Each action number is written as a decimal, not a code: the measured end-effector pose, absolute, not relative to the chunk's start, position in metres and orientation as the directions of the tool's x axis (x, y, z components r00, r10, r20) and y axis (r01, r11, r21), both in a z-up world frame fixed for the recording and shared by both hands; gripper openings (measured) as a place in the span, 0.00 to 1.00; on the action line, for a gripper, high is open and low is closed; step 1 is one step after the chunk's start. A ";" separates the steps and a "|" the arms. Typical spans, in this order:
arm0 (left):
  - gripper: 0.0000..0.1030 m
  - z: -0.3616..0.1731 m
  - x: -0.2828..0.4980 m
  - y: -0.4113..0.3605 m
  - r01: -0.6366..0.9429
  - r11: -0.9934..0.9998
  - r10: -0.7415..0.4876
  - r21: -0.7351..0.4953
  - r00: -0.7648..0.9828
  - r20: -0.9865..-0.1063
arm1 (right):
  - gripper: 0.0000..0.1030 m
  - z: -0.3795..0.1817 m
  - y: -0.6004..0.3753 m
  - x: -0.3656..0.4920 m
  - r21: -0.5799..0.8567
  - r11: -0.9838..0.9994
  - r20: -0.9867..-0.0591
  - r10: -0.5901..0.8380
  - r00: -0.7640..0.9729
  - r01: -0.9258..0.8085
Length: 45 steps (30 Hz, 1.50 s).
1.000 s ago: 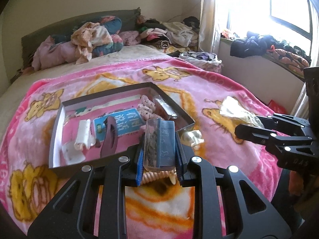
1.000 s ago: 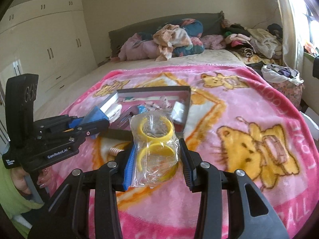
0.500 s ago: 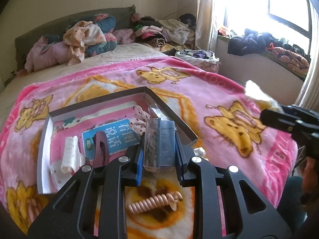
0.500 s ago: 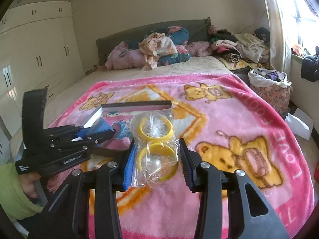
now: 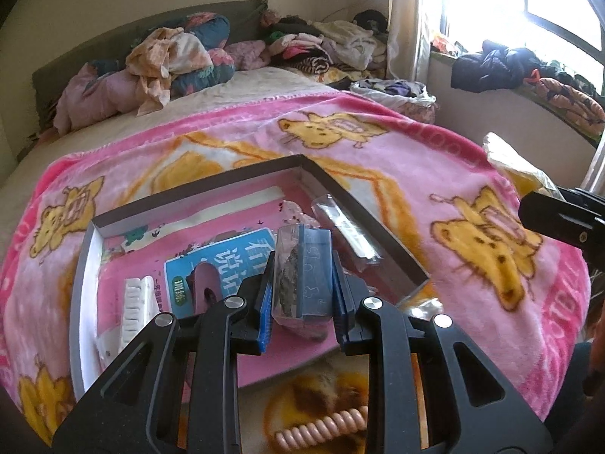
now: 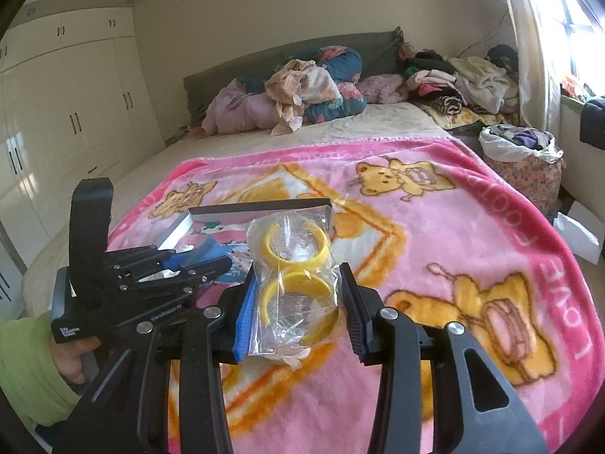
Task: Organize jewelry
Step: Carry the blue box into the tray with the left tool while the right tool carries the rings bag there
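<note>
Mid-task: tray (image 5: 87, 265) holds hair clips etc; left gripper (image 5: 302, 295) pinching blue jewelry box (image 5: 308, 276) over tray's 5 o'clock corner, right gripper (image 6: 298, 299) pinching bagged yellow bangles (image 6: 295, 265), both unplaced; coil hair tie (image 5: 325, 427) still on blanket (image 6: 472, 227).

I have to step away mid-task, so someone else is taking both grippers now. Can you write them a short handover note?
Left claw: shut on a small blue and clear box, held over the near part of the open tray.
Right claw: shut on a clear bag of yellow bangles, held above the pink blanket, nearer than the tray.
Done: the tray already holds a white hair clip, a blue card and other small pieces.
Left: set down the box and bag. A coiled hair tie lies on the blanket outside the tray.
</note>
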<state>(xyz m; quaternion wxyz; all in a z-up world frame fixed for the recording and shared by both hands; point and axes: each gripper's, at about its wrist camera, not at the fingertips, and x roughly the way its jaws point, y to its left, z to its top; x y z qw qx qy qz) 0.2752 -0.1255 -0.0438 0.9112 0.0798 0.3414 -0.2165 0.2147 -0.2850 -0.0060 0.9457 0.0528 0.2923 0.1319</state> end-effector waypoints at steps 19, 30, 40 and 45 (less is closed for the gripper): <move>0.17 -0.074 0.311 -0.104 0.395 0.918 -0.294 -0.019 0.650 -0.701 | 0.38 -0.046 -0.255 0.278 0.172 0.960 -0.622 0.280 0.731 -0.221; 0.17 -0.081 0.318 -0.096 0.380 0.925 -0.279 -0.018 0.645 -0.711 | 0.38 -0.062 -0.244 0.297 0.171 0.959 -0.648 0.282 0.707 -0.226; 0.17 -0.081 0.321 -0.081 0.354 0.935 -0.271 -0.033 0.648 -0.712 | 0.41 -0.069 -0.232 0.313 0.191 0.955 -0.668 0.296 0.683 -0.227; 0.17 -0.081 0.320 -0.078 0.355 0.934 -0.271 -0.034 0.644 -0.715 | 0.42 -0.070 -0.233 0.311 0.210 0.953 -0.667 0.304 0.681 -0.219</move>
